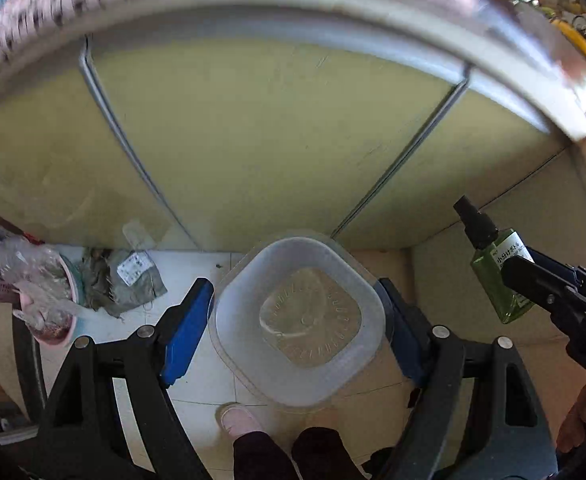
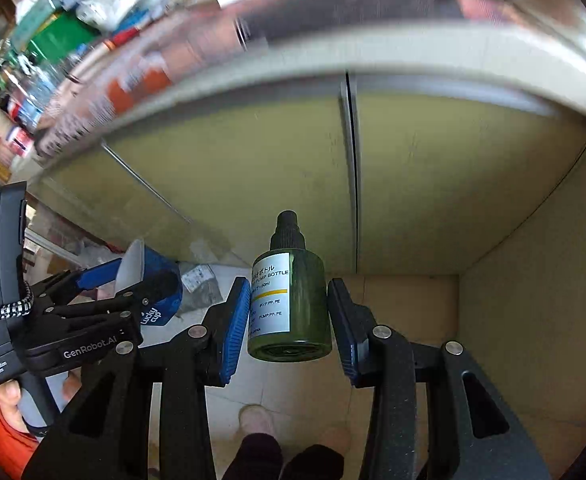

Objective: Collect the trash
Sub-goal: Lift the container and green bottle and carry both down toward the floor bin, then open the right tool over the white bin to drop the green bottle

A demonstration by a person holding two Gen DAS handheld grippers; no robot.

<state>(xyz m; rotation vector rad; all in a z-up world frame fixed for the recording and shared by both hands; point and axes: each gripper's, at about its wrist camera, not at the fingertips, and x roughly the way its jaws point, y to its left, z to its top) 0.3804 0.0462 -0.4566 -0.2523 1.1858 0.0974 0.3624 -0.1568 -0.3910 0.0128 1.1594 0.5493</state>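
container [image 1: 299,322] left — bottle [image 2: 289,304] right

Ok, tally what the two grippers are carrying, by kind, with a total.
Clear plastic container, in the left gripper: 1
Green pump bottle, in the right gripper: 1
Total: 2

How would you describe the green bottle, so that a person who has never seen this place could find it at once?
Look in front of the yellow-green cabinet doors; the right claw is held there above the floor. The green bottle sits clamped between its blue pads. Its black pump cap and white printed label distinguish it from the clear plastic container held in the left claw.
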